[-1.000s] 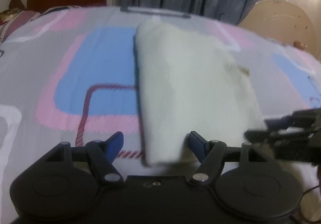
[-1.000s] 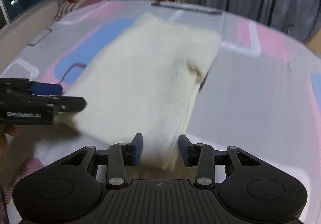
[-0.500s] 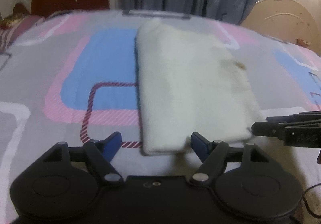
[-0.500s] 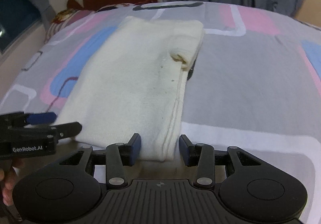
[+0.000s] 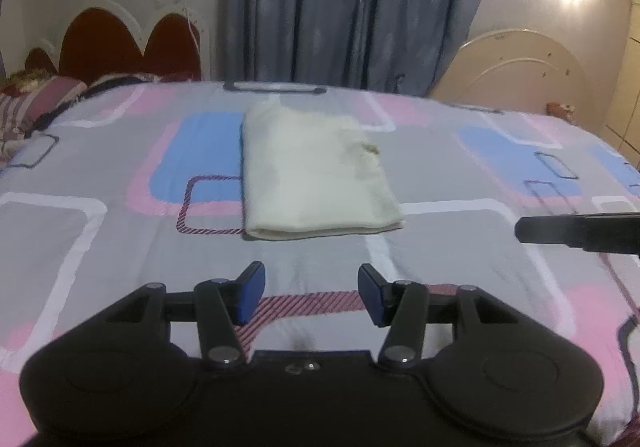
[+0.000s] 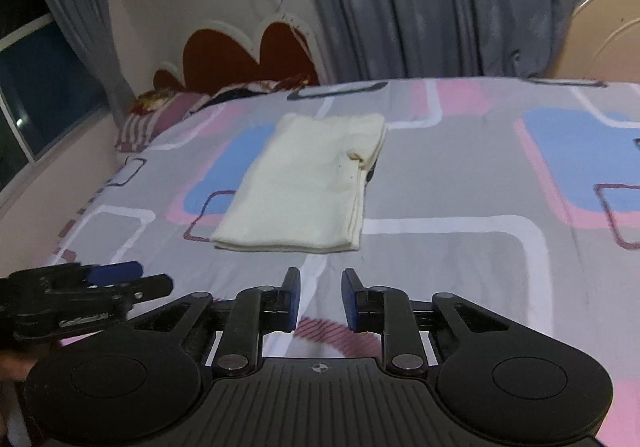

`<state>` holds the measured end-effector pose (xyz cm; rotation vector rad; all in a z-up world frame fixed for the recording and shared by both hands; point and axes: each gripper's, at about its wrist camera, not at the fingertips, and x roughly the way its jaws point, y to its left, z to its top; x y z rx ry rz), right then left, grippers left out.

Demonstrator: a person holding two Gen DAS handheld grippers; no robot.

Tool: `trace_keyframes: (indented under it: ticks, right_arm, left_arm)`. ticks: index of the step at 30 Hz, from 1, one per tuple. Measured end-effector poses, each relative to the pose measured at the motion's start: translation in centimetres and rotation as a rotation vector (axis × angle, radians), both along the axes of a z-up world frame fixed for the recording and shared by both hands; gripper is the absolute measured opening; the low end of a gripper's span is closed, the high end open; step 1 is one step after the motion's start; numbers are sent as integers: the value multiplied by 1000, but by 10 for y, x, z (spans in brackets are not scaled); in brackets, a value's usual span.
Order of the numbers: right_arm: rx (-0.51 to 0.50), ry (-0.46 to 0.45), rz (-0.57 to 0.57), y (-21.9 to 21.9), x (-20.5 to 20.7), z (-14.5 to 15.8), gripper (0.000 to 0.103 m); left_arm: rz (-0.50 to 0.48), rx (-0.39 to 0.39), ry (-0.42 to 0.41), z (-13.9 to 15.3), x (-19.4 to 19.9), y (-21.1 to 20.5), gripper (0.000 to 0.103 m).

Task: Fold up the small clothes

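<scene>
Only right wrist cam shows window w/ folded cloth.

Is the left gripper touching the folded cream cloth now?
Apart. In the left wrist view, bare bedsheet shows between the left gripper and the folded cream cloth; its closing jaws hold nothing.

Pulled back and lifted away from the folded cream garment, both grippers: left gripper earlier straddled its near edge, now hangs clear over bare bedsheet, jaws closing on nothing. Same for right gripper, narrower and closing, empty. Garment now farther off, lying flat and released.
</scene>
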<state>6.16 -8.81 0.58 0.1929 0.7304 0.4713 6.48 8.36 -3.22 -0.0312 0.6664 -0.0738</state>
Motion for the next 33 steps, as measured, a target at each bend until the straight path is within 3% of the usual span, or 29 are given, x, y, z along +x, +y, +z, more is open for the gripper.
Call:
trace_keyframes:
  ticks: [5,9,12,13,17,19,21,23,26,33]
  right_arm:
    - [-34,-56,14,2,-31,17,24]
    - [-33,-73,29,5,-46,20,24]
    - [-61,-103,44,9,-50,22,24]
    - [-71,-110,49,10,-51,22,24]
    - [-82,-122,37,10,-53,23,25]
    - [-81,-119,27,9,-53,23,35]
    - [-87,-131,12,6,-54,24,61]
    - [-87,-141,12,6,-54,25,68]
    - [-99,-160,11,8,-55,28,91]
    - [-113,-172,18,9,-54,30,103]
  left_arm:
    - [15,-2,-60,19,-19,-11,59]
    - [9,7,-90,27,-28,-19,60]
    - [13,20,-99,29,-34,-23,71]
    - [20,24,-105,29,-36,-23,80]
    - [38,43,-116,32,-41,-24,85]
    - [51,50,-120,34,-42,-23,86]
    - [64,60,-118,36,-43,-23,89]
    - [72,55,-116,38,-43,-21,93]
    - [84,49,-105,38,-41,-18,95]
    - [97,64,-106,41,-45,-14,98]
